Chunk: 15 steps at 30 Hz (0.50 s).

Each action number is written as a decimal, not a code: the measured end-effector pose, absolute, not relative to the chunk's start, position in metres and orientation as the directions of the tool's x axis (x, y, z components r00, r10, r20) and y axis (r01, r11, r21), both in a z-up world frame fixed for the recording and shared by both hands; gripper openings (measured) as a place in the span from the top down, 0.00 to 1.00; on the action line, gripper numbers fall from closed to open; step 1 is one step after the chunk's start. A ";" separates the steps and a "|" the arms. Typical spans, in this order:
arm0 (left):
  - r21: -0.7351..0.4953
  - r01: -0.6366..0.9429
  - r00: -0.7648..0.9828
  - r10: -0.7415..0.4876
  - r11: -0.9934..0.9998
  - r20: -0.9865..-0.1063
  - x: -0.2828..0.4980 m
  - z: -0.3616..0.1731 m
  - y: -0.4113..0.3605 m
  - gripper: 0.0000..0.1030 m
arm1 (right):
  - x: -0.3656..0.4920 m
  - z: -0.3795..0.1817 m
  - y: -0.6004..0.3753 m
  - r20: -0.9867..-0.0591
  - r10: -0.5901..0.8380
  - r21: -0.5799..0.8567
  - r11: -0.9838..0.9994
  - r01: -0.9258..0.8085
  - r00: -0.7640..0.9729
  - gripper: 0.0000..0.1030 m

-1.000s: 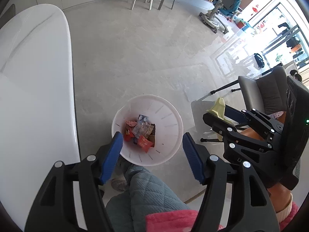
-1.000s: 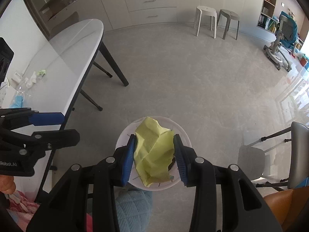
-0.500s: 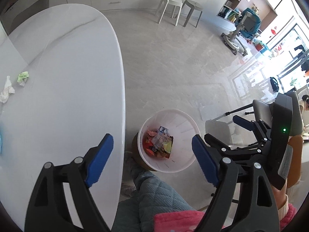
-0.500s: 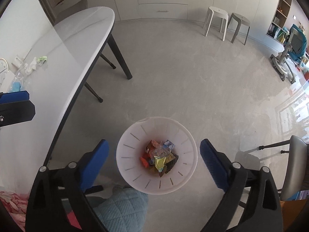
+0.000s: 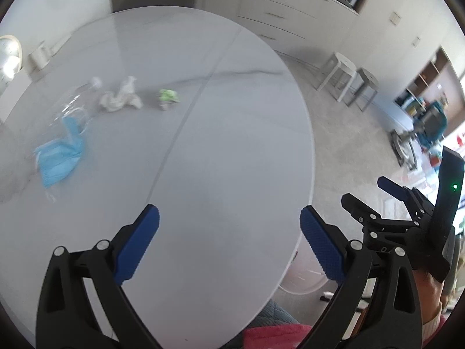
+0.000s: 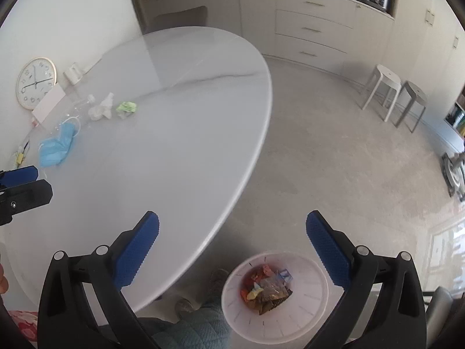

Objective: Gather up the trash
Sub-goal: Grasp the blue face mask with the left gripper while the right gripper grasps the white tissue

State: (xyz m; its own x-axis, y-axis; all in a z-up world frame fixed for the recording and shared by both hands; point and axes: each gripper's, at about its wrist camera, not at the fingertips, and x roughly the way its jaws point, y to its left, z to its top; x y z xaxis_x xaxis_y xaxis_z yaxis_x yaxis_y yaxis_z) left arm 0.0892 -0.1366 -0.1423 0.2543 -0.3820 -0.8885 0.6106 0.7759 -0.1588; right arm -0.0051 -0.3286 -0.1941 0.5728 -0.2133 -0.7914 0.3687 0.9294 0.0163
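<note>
White marble-look worktop [image 6: 174, 145] takes up most of both views, oval, glossy, with a thin grey vein running across it. All the leftover trash sits in one bunch at the wall end of the worktop: a blue face mask [image 6: 56, 145] nearest the edge, then a clear plastic bottle [image 5: 72, 104] lying on its side, a scrunched white tissue [image 6: 101, 109] beside that, and a little green wrapper [image 6: 126, 109] just past the tissue. Also at that end of the worktop, a round wall clock [image 6: 35, 83] leans against the wall.

Left gripper [image 5: 229, 232] hangs over the near part of the worktop, blue pads spread wide with nothing between them. Right gripper [image 6: 232, 241] is the same deal, wide and empty, and it hovers off the worktop's rounded edge, over the floor [image 6: 334, 145].

Down on the floor, right by that edge of the worktop, is the white bin [image 6: 276, 295] with a pile of coloured wrappers [image 6: 267, 289] at the bottom. Pale grey stone-ish floor everywhere. Across the room from the worktop there's a run of cream drawers [image 6: 311, 40] and two stools [image 6: 395, 93], one white and one grey, side by side.
</note>
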 end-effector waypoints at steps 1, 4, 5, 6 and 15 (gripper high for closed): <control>-0.155 0.564 0.281 -0.365 0.811 -0.888 0.101 -0.142 -0.123 0.10 | 0.006 -0.192 -0.324 -0.791 -0.196 0.019 0.939 0.343 0.580 0.02; -0.140 0.438 0.339 -0.307 0.888 -0.889 0.131 -0.143 -0.087 0.10 | 0.040 -0.188 -0.309 -0.792 -0.136 0.028 0.966 0.258 0.595 0.02; -0.136 0.398 0.351 -0.288 0.907 -0.891 0.141 -0.144 -0.075 0.10 | 0.052 -0.187 -0.302 -0.794 -0.117 0.026 0.974 0.226 0.596 0.02; -0.132 0.346 0.365 -0.263 0.929 -0.893 0.150 -0.145 -0.063 0.10 | 0.063 -0.186 -0.297 -0.796 -0.103 0.022 0.980 0.199 0.597 0.02; -0.138 0.031 0.409 -0.138 0.990 -0.902 0.206 -0.166 -0.002 0.10 | 0.154 -0.176 -0.252 -0.803 0.030 0.017 0.999 -0.027 0.595 0.02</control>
